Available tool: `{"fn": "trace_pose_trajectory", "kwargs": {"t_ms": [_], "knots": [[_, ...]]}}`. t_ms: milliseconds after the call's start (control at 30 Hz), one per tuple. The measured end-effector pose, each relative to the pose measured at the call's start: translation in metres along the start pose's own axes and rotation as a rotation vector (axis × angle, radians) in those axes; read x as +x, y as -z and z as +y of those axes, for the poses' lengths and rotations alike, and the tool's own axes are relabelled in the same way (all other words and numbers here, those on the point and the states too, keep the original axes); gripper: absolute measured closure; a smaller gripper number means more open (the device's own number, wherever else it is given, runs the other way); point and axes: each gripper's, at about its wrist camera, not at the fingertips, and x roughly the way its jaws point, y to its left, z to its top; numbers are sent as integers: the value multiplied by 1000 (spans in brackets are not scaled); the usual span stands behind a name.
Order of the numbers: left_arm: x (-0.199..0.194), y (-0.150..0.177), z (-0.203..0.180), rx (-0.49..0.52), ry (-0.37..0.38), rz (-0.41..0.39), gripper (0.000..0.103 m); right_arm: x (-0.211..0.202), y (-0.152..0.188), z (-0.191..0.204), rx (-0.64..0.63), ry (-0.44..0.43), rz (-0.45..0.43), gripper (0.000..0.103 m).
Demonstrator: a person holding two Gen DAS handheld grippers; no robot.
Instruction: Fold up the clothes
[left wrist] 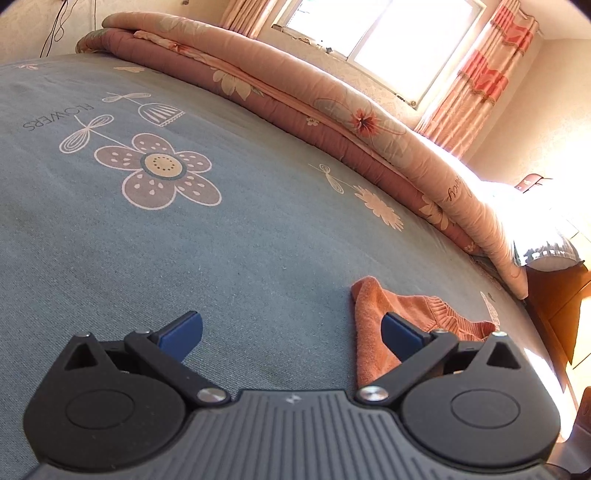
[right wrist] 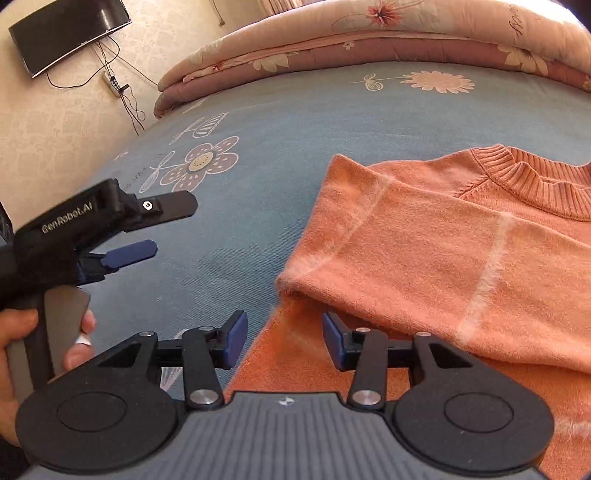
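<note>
An orange knit sweater [right wrist: 443, 240] with pale stripes and a ribbed collar lies on the blue flowered bedsheet [right wrist: 266, 147], one sleeve folded across its body. My right gripper [right wrist: 284, 338] is open just above the sweater's left edge, near the sleeve fold, holding nothing. My left gripper [right wrist: 174, 226], held by a hand [right wrist: 22, 354], hovers open over bare sheet to the left of the sweater. In the left wrist view the left gripper [left wrist: 291, 332] is open wide, with the sweater [left wrist: 373, 314] behind its right finger [left wrist: 400, 334].
A folded pink floral quilt [left wrist: 295, 92] runs along the far side of the bed. A wooden bedside cabinet [left wrist: 557, 306] stands past the bed's right end under a bright window [left wrist: 380, 33]. A wall-mounted screen [right wrist: 66, 33] with cables hangs at the left.
</note>
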Motion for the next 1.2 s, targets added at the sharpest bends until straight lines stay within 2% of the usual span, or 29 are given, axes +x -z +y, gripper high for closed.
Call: {"fn": "trace_pose_trajectory", "kwargs": {"t_ms": [267, 333, 467, 567, 600, 633, 700, 733, 767, 800, 833, 900, 933, 1033, 1133, 1200], "knots": [[3, -1, 3, 3, -6, 2, 1, 34, 0, 9, -71, 103, -100, 52], [2, -2, 6, -12, -5, -3, 1, 34, 5, 18, -142, 82, -79, 47], [1, -3, 8, -18, -13, -7, 1, 25, 7, 29, -225, 36, -39, 46], [0, -3, 9, -22, -18, -11, 1, 3, -2, 25, -221, 1, -121, 47], [0, -3, 10, -24, -20, -12, 1, -4, -7, 22, -215, -2, -156, 43], [0, -4, 10, -25, -23, -13, 1, -8, -13, 19, -212, -7, -187, 35], [-1, -5, 12, -27, -27, -16, 1, -10, -29, 10, -207, -13, -233, 32], [-1, -5, 13, -30, -29, -17, 1, -6, -41, 6, -195, 2, -225, 32], [-1, -6, 15, -33, -32, -18, 1, 0, -55, 2, -179, 27, -208, 33], [-1, -7, 16, -36, -35, -19, 1, 5, -69, -2, -163, 52, -191, 41], [-1, -7, 18, -45, -36, -20, 1, 13, -83, -9, -127, 57, -174, 57], [-2, -8, 22, -60, -39, -20, 1, 30, -109, -25, -13, 26, -145, 76], [-2, -9, 24, -66, -40, -20, 1, 39, -117, -31, 34, 16, -127, 80], [-1, -10, 27, -76, -44, -20, 1, 68, -130, -41, 119, 34, -81, 81], [-1, -10, 29, -82, -42, -21, 1, 86, -125, -38, 137, 29, -67, 81], [0, -10, 30, -86, -39, -22, 1, 97, -122, -36, 145, 22, -60, 74]]}}
